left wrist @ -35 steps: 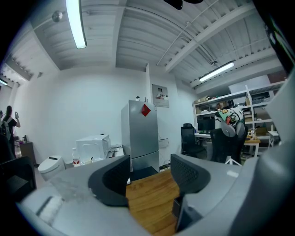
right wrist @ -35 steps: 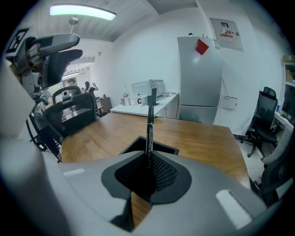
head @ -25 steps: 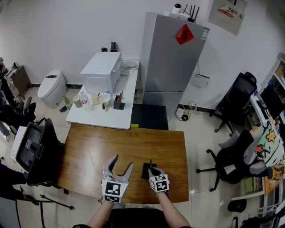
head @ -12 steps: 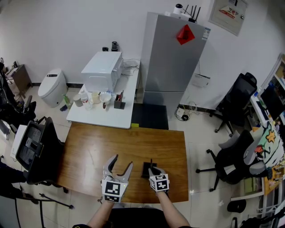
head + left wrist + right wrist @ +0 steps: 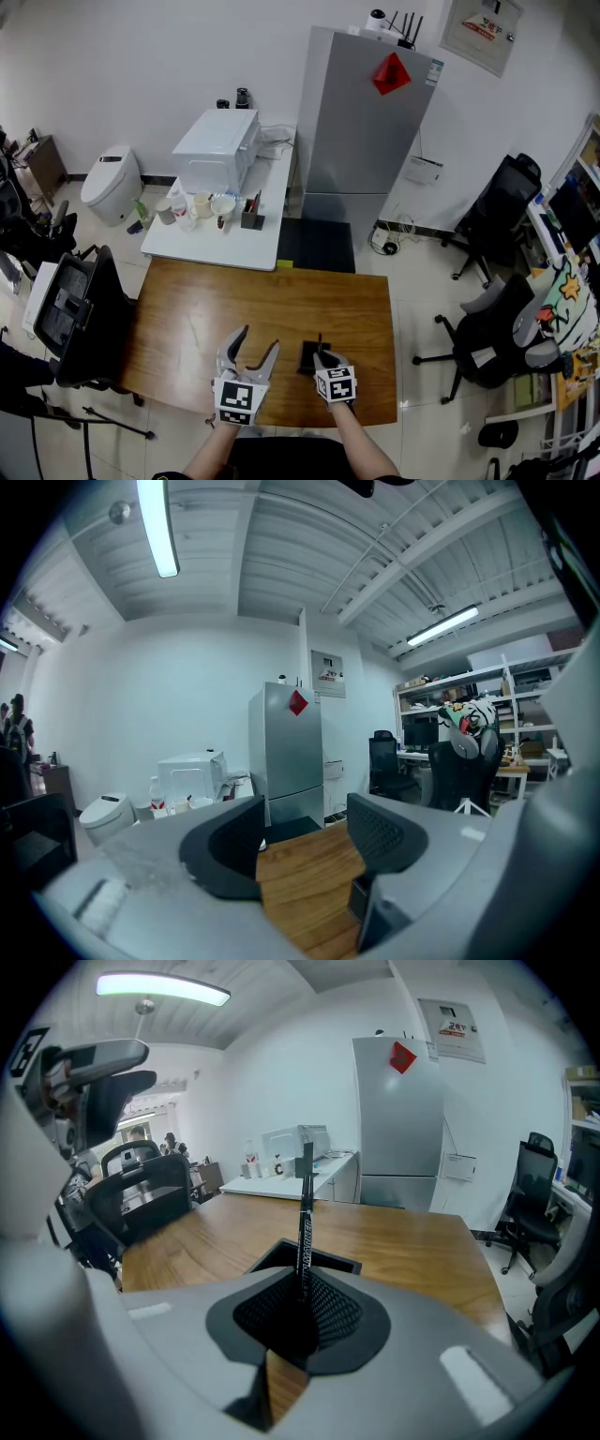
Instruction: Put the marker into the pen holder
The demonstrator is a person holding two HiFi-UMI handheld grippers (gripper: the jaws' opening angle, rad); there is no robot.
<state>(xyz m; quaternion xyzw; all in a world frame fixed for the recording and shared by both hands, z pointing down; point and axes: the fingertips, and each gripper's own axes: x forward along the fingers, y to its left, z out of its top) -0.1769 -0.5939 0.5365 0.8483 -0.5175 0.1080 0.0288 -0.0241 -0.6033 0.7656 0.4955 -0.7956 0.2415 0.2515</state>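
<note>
Black marker (image 5: 306, 1204) upright, clamped by right hand-held gripper (image 5: 302, 1283) at pen holder (image 5: 342, 1262); left hand-held gripper (image 5: 307, 841) agape.

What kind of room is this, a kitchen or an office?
Probably an office or workroom with a small snack corner. There are swivel chairs along one side, a tall grey fridge against the wall, and a white table with cups and what looks like a microwave.
</note>
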